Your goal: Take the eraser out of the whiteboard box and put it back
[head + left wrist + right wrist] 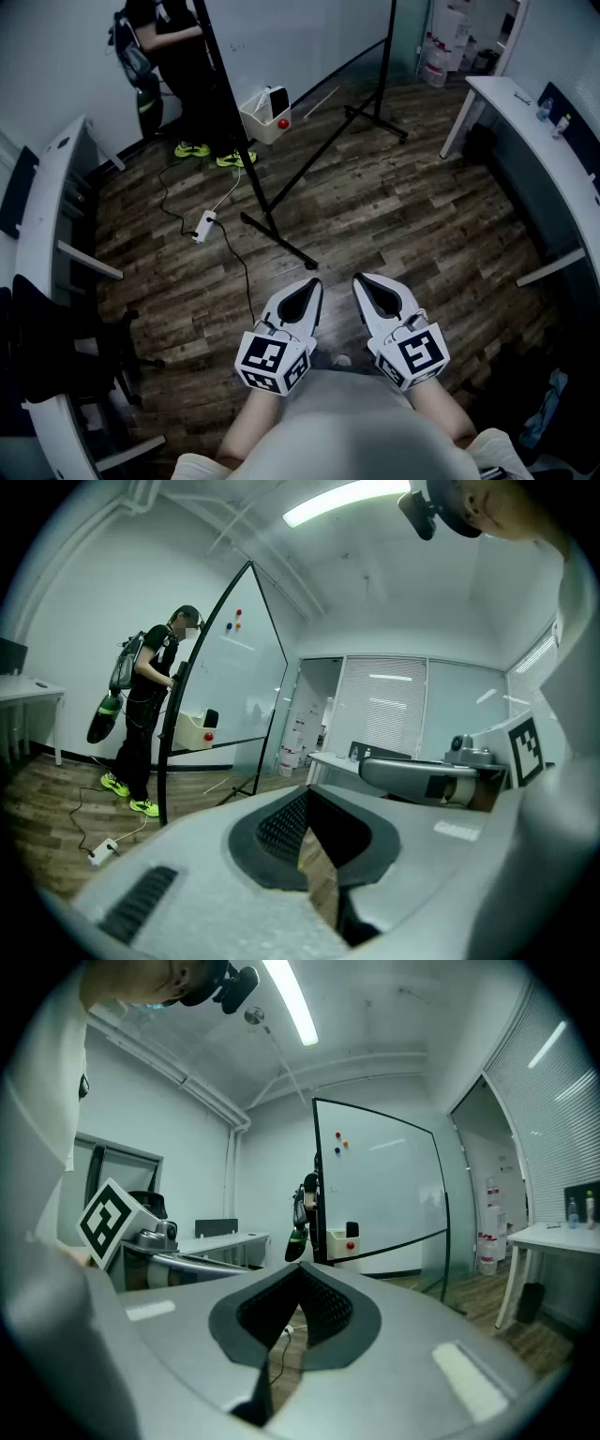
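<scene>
Closest, the left tool [313, 283] and the right tool [360, 279] sit side by side, each with its jaws pressed together, holding nothing. Well apart from them, across the floor [375, 206], the black eraser [277, 97] sits in the white box [259, 120] on the whiteboard [375, 1194].

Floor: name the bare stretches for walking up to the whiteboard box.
Widest bare floor lies between the stand legs and the right desk. Left is crowded: cable, power strip, chair, and a person beside the box.
</scene>
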Demonstrator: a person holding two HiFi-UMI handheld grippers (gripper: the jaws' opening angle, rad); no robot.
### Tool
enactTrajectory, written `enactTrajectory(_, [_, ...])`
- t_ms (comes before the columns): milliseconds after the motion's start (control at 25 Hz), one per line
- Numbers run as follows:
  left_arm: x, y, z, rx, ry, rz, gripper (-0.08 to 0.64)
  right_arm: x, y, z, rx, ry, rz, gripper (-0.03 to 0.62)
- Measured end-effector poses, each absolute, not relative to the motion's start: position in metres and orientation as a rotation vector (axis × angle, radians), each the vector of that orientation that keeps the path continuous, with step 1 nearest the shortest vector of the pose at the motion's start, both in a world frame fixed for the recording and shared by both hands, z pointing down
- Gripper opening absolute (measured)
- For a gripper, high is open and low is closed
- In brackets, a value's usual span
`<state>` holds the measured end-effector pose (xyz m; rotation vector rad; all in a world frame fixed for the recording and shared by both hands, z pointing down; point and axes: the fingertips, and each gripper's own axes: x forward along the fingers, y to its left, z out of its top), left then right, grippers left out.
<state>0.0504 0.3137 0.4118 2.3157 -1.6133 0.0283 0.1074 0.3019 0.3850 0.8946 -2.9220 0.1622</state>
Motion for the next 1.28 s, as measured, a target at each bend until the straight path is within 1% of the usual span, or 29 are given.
enactTrajectory(480, [0.082, 0.328, 0.418, 2.304, -1.609, 0.042, 0.005, 0.142, 0.318, 0.390, 0.855, -2.923, 0.155, 0.000])
enactTrajectory(720, [0.094, 0.330, 0.417, 2.308, -1.604, 0.034, 0.005, 0.155, 0.317, 0.392, 0.858, -2.937, 0.216, 0.000])
enactTrajectory(1280, [0.100, 0.314, 0.428, 2.315, -1.550, 0.063, 0.005, 0.158, 0.310, 0.396, 0.849, -2.965, 0.265, 0.002])
